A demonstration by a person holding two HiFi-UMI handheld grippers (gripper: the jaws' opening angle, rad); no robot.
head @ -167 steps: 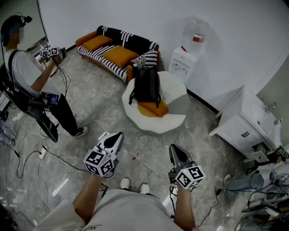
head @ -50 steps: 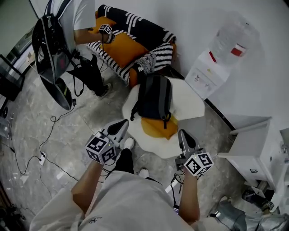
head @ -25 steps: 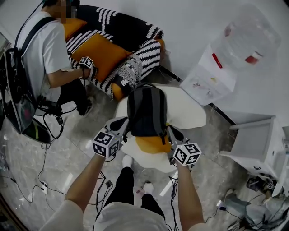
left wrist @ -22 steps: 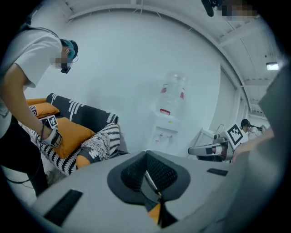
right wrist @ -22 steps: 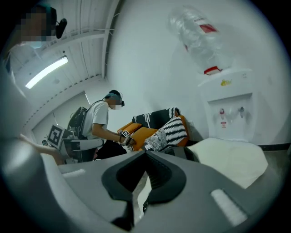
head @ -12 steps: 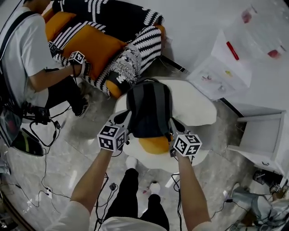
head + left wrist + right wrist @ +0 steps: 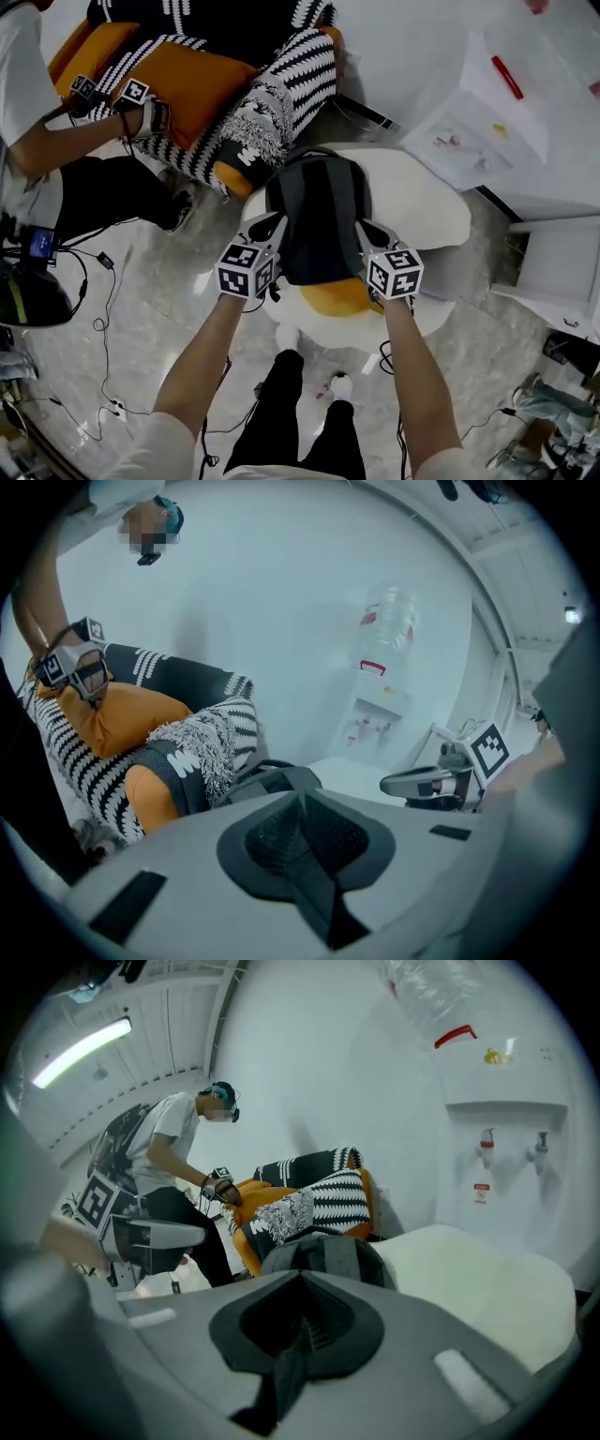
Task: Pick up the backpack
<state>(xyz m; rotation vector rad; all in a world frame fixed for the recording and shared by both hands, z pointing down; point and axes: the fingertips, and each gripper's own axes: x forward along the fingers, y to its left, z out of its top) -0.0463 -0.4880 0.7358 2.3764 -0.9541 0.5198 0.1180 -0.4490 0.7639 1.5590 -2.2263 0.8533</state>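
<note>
Two grippers flank the backpack, one on each side. At the far left another person (image 7: 37, 122) bends over a striped sofa (image 7: 253, 112) with orange cushions.

Next comes the left gripper (image 7: 270, 225), just beside the left edge of the backpack (image 7: 319, 220). Its jaws have just been opening and stand only a crack apart, with nothing between them.

The backpack is dark and lies flat on a round white seat (image 7: 427, 211), its top handle towards the sofa. Its lower end rests over an orange cushion (image 7: 339, 298).

The right gripper (image 7: 367, 229) sits close against the right edge of the backpack. Its jaws are pressed together and empty — the gripper's own view shows the bag just beyond the tips, not in them.

Past the seat, at the far right, a white water dispenser (image 7: 487, 122) stands by the wall.
</note>
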